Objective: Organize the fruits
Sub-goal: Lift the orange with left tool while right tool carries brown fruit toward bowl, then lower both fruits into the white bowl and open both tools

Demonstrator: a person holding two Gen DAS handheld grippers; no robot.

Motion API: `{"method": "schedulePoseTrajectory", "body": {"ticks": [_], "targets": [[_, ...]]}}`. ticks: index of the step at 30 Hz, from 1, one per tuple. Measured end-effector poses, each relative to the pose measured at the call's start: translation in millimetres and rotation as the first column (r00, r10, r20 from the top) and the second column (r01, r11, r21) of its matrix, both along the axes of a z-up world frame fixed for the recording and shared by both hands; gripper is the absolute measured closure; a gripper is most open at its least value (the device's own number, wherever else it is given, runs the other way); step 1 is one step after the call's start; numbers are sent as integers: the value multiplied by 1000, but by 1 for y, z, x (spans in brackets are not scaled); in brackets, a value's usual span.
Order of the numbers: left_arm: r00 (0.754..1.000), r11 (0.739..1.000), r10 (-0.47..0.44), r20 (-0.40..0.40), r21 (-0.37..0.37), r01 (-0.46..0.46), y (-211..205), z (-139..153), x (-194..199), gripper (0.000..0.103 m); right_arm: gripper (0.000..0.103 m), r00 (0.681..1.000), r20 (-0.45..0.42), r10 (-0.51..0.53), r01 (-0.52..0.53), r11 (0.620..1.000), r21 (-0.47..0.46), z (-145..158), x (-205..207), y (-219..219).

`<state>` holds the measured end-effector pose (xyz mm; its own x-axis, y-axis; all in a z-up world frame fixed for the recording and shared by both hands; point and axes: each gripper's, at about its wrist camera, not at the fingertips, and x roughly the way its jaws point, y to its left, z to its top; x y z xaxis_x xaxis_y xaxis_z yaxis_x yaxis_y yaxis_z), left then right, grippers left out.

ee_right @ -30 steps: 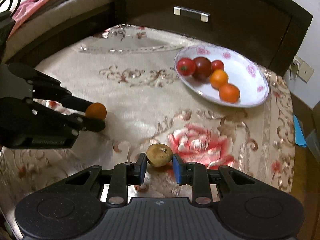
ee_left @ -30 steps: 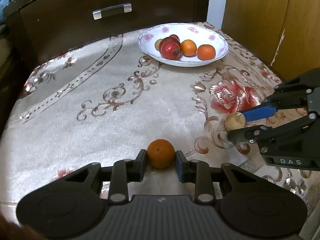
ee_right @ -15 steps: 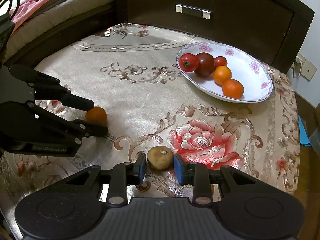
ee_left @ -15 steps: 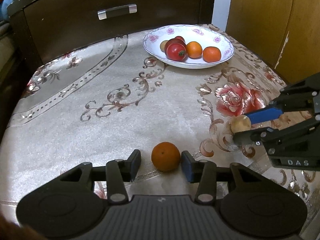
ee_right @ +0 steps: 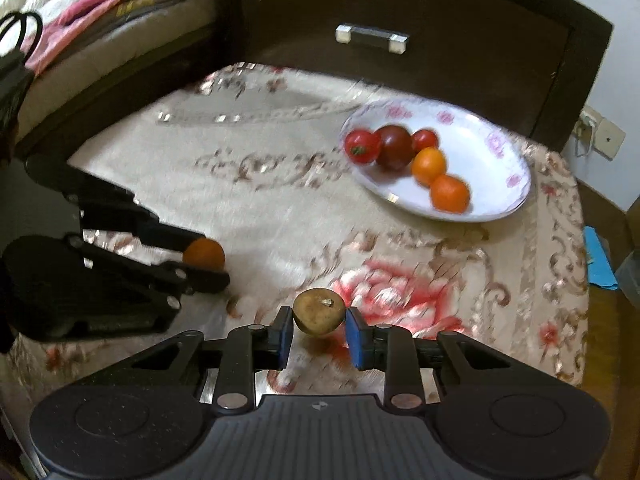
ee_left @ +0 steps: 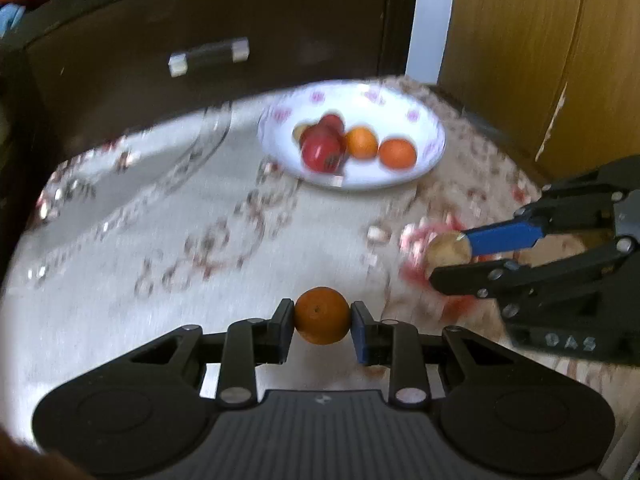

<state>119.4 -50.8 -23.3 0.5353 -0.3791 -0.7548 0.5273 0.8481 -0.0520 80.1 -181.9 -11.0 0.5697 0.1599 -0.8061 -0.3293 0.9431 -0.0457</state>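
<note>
Orange (ee_left: pixel 322 315) pinched in the left gripper (ee_left: pixel 322 330) and brown fruit (ee_right: pixel 319 311) clamped in the right gripper (ee_right: pixel 319 330) hang above the floral tablecloth (ee_right: pixel 280 208), best carried level and released low inside the white plate (ee_right: pixel 500 184) holding 5 fruits.

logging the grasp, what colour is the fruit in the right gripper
Brownish tan fruit, clearest in the right wrist view.

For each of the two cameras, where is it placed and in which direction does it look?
Left wrist: on the left gripper, looking forward over the orange it clamps toward the plate; the right gripper shows at right.
Right wrist: on the right gripper, looking over its brown fruit toward the same plate; the left gripper shows at left.
Shared: plate, floral tablecloth, dark drawer.
</note>
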Motion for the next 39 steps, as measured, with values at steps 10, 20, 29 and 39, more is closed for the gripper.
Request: {"method": "schedulePoseTrajectory", "body": {"ticks": [10,20,29,39], "targets": [[996,999,22,82,-26,-20,-33,32,48,65,81,989,107,-101,97,994,43,29,35,-25],[994,999,45,99,-35,-42,-59,33,90,66,81,973,146,-180,173,983,62,31,79,-53],[994,998,51,96,-35,-48,-69,21,113,67,80,966,146,-211,204,977,66,20,109,-68],[994,998,57,93,-44,-53,-75,17,121,66,77,963,130,-237,224,969,106,14,122,-80]]}}
